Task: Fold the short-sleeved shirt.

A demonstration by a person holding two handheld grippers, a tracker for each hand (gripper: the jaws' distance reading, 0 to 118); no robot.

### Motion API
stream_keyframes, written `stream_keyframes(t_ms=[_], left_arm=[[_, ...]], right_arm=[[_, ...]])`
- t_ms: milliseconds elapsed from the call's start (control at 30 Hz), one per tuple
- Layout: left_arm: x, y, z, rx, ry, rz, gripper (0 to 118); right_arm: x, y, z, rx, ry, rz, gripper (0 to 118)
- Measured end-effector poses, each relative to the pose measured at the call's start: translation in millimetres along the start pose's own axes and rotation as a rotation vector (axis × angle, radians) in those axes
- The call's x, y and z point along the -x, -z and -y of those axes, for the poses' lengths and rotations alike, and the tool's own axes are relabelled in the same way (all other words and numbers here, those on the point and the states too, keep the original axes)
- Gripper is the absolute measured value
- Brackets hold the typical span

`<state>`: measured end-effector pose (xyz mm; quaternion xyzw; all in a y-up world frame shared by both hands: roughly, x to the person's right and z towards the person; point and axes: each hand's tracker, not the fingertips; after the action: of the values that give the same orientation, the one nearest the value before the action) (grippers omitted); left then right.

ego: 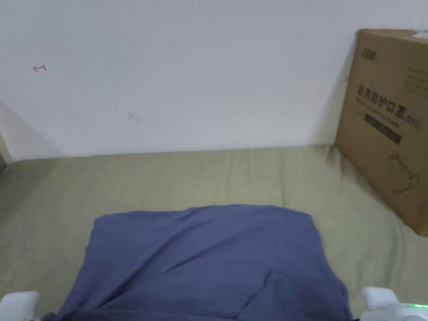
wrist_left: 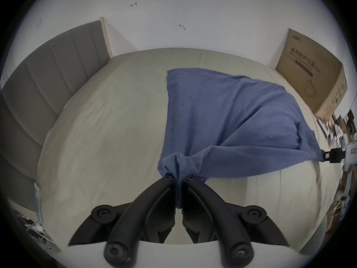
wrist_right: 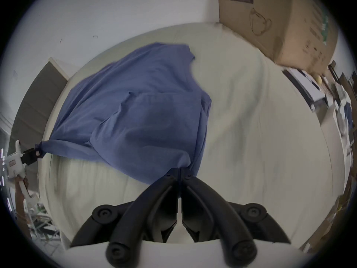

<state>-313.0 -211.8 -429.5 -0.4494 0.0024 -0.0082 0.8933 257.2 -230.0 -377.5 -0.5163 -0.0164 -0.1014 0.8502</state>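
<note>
The blue shirt lies spread on the bed near its front edge, a cardboard box against the white wall at the far right corner. The left claw and right claw each pinch a near corner of it.

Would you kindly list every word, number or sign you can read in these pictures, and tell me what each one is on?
"医用防护口罩 (N95)": large print on the cardboard box.
Logo at the box's top corner, and the smaller lines around the large print: too small to read.
Red arrow-like mark on the wall: no letters.
The shirt shows no text.
</note>
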Motion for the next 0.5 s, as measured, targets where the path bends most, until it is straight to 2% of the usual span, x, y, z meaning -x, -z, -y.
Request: stream_keyframes(t_ms=[67,133,300,500], left_arm=[[3.3,-19.8,31.4,0.009,0.022,-0.038,3],[9.0,-37.3,64.5,0.040,0.009,-0.015,3],[18.2,-79.9,141.9,0.054,-0.002,-0.009,3],[15.3,-116.9,203.5,0.043,0.025,-0.044,3]], right_arm=[[-0.7,-18.7,34.5,-0.021,-0.039,0.018,3],[-1.6,-35.2,68.5,-0.025,-0.049,0.021,3],[-14.7,-67.7,142.8,-0.025,0.052,-0.018,3],[-18.5,-93.0,195.7,-0.024,0.005,-0.022,3]])
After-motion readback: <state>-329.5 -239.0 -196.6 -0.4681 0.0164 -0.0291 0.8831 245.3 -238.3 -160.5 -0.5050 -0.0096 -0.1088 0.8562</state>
